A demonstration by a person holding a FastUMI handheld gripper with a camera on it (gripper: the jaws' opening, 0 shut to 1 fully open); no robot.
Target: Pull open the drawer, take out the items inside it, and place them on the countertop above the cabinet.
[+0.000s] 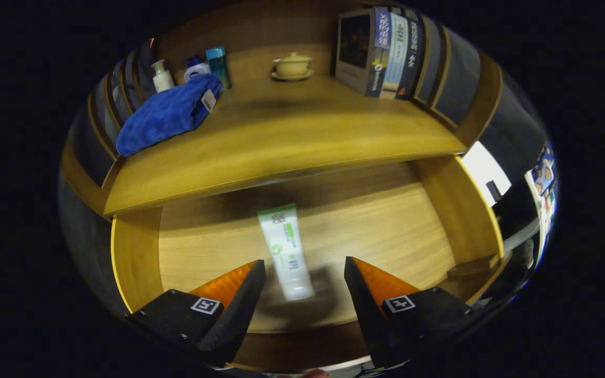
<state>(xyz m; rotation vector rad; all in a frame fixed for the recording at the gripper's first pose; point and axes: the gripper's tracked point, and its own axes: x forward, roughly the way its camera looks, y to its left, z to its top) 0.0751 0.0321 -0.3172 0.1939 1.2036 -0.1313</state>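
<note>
White tube with green print lies flat in the open drawer, its near end between the wide-open, empty jaws of the gripper. Lower squarely over it, then close across its width. Its label is too blurred to read. Above, the worktop carries a blue cloth and books.

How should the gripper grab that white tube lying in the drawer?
Probably across the tube's middle, coming straight down from above. It lies flat on the drawer floor, lengthwise between the open gripper's fingers, cap end nearest. Its narrow width fits the gap, and the long sides give both fingers flat places to press.
</note>
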